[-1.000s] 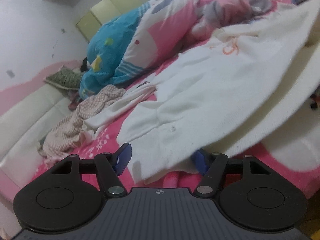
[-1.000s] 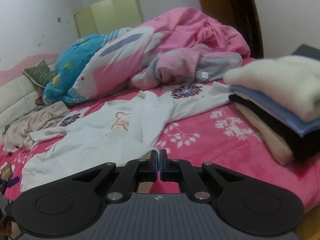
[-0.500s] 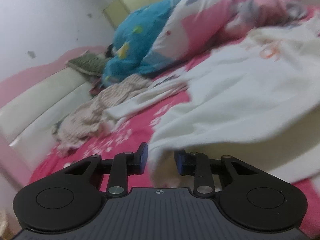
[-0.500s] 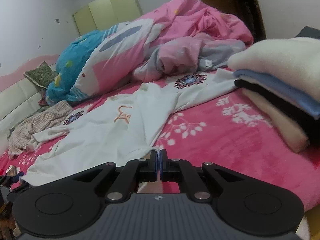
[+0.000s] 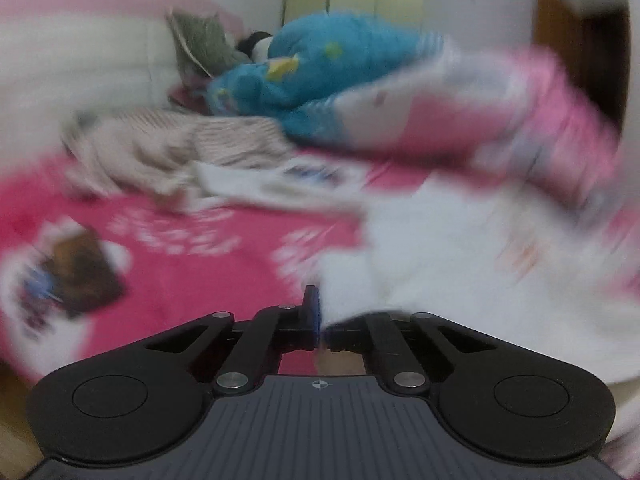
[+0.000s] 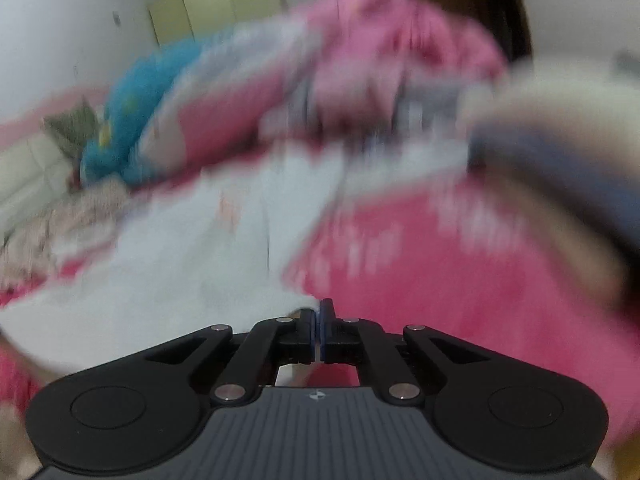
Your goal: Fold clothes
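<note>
A white long-sleeved garment (image 5: pixel 448 248) with an orange mark lies spread on the pink bed cover (image 5: pixel 180 280). Both views are motion-blurred. My left gripper (image 5: pixel 320 320) is shut on the garment's near hem, which bunches over its right finger. In the right wrist view the same white garment (image 6: pixel 192 264) stretches away to the left, and my right gripper (image 6: pixel 319 320) is shut on its near edge, cloth pinched between the pads.
A crumpled beige checked cloth (image 5: pixel 168 148) lies at the left. A blue, white and pink duvet (image 5: pixel 360 92) is heaped behind. A stack of folded clothes (image 6: pixel 560 152) sits at the right. A pink quilt (image 6: pixel 400 60) lies at the back. A cream headboard (image 5: pixel 80 60) borders the bed.
My left gripper went from open around the hem to shut on it. Both grippers now swing fast, blurring the views; the left view has turned leftward.
</note>
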A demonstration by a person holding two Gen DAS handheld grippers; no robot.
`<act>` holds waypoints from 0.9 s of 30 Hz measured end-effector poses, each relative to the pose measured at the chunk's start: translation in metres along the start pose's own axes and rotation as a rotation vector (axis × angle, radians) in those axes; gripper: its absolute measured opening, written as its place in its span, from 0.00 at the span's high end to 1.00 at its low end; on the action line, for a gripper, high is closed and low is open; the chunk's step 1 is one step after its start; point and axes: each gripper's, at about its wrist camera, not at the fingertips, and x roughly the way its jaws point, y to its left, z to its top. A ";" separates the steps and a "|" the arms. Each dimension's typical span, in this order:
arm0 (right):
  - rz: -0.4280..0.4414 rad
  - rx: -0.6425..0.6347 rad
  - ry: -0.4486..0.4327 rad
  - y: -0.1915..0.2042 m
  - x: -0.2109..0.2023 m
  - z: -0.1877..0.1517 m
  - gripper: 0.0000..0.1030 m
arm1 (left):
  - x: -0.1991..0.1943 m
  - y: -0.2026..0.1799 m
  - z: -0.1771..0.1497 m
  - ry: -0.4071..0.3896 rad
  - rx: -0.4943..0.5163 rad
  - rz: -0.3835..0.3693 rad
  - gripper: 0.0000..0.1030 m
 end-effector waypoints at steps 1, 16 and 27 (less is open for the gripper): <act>-0.003 -0.010 -0.022 0.000 -0.001 0.006 0.99 | -0.011 0.003 0.010 -0.010 -0.063 -0.065 0.99; -0.083 0.020 0.030 -0.037 -0.047 -0.024 0.98 | -0.037 -0.003 -0.115 0.272 0.011 0.014 0.91; -0.089 0.085 0.136 -0.052 -0.038 -0.059 0.97 | -0.045 -0.107 -0.207 -0.110 1.199 0.272 0.60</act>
